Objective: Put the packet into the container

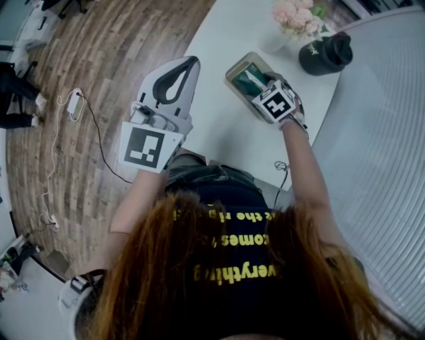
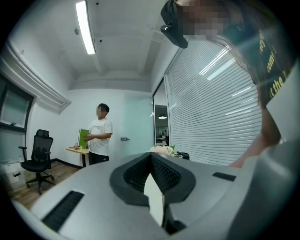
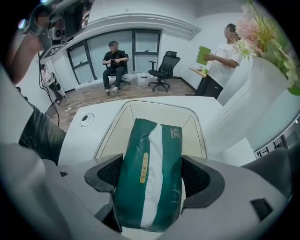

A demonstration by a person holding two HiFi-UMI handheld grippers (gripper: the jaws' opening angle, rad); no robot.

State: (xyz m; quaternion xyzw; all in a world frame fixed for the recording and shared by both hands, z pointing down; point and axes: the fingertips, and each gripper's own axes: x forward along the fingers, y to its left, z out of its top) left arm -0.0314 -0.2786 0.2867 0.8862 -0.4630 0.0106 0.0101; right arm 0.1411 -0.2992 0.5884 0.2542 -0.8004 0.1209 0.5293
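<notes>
A green packet with a white stripe (image 3: 151, 154) is clamped between the jaws of my right gripper (image 3: 153, 177), its far end pointing out over the beige open container (image 3: 159, 104). In the head view the same packet (image 1: 251, 78) sits just above the container (image 1: 232, 67) on the white table, with the right gripper (image 1: 260, 87) right over it. Whether the packet touches the container's floor I cannot tell. My left gripper (image 1: 192, 63) is held up near the table's left edge, away from the container, jaws together and nothing in them. In its own view the left gripper (image 2: 151, 158) points out into the room.
A white vase of pink flowers (image 1: 291, 20) and a black object (image 1: 325, 53) stand behind the container; the vase (image 3: 262, 108) rises close on the right. A round cable hole (image 3: 86, 118) is in the table (image 1: 219, 139). People and an office chair (image 3: 164, 70) are farther off.
</notes>
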